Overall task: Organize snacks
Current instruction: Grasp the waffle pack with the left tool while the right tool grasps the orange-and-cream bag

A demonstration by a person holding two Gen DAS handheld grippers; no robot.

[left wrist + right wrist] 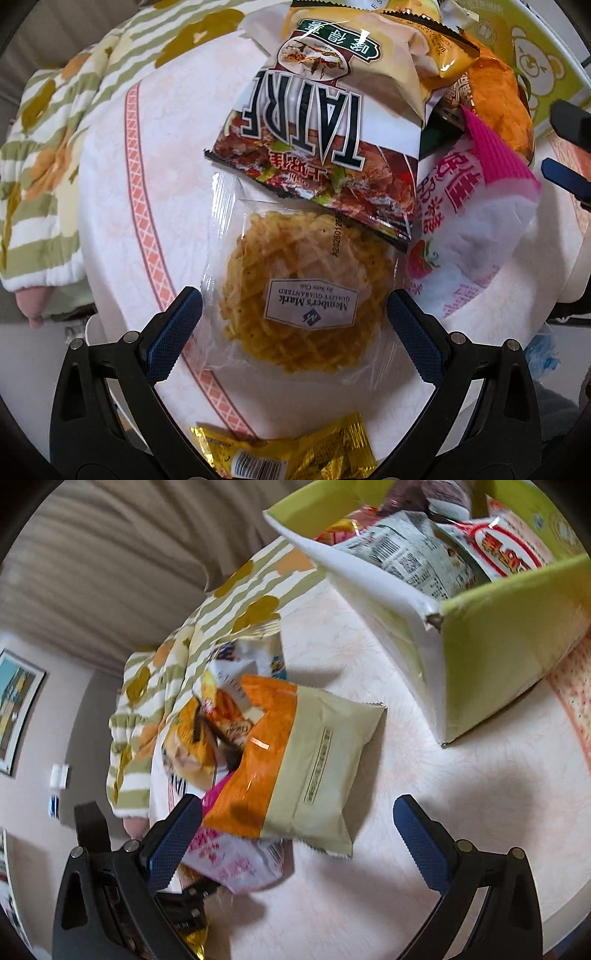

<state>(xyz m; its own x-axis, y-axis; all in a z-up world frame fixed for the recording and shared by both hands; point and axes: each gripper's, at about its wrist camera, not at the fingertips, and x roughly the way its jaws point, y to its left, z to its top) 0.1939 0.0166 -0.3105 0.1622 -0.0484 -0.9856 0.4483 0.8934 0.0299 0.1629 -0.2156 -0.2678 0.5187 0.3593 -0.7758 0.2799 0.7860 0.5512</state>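
Note:
In the left wrist view my left gripper (295, 325) is open, its fingers on either side of a clear-wrapped lattice waffle cracker (306, 295) lying on the table. A TATRE chip bag (317, 122) overlaps the cracker's far edge, with a pink-and-white bag (469, 229) and an orange bag (498, 96) to the right. In the right wrist view my right gripper (295, 845) is open above the orange-and-beige bag (295, 764), which lies on the snack pile. The green box (498, 646) at upper right holds several packets.
A gold-wrapped snack (295, 450) lies under the left gripper. A green striped quilt (44, 155) lies at the table's left edge. The round white table (424, 830) has a pink patterned band. The right gripper's fingers (569, 177) show at the left wrist view's right edge.

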